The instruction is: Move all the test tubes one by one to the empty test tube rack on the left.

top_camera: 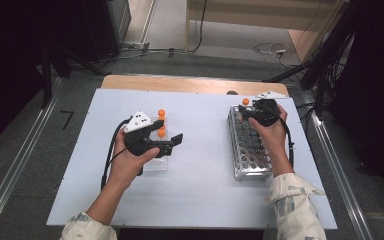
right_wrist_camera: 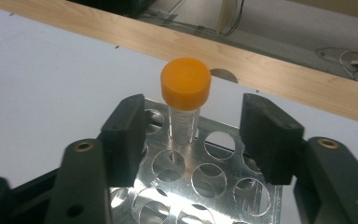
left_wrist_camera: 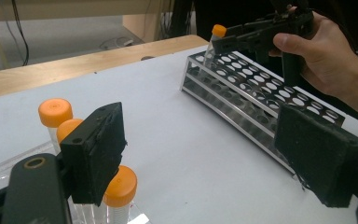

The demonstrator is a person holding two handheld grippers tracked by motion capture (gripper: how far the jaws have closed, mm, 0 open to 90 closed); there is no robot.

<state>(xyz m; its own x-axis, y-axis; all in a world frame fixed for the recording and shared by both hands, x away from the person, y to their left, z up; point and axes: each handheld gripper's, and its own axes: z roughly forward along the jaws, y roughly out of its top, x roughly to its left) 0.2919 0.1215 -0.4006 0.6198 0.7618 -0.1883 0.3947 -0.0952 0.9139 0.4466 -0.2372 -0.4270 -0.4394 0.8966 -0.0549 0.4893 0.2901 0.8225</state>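
Observation:
A metal tube rack [top_camera: 250, 150] lies on the right of the white table top. One orange-capped tube [right_wrist_camera: 185, 93] stands upright in a hole at its far end [top_camera: 245, 101]. My right gripper [right_wrist_camera: 193, 135] hovers over that end, its jaws on either side of the tube with a gap to each pad. My left gripper [top_camera: 174, 144] is open over the table, nothing between its pads [left_wrist_camera: 205, 154]. Beside it, up to three orange-capped tubes [left_wrist_camera: 55, 112] stand in a clear plastic rack [top_camera: 156, 165]. In the left gripper view the right gripper [left_wrist_camera: 261, 35] shows above the metal rack [left_wrist_camera: 261, 93].
The white board [top_camera: 200, 190] rests on a wooden table whose bare strip [top_camera: 190, 84] runs along the far edge. Cables [top_camera: 272, 48] lie on the floor beyond. Dark stands and equipment flank both sides, and metal rails [top_camera: 10, 175] run along the floor.

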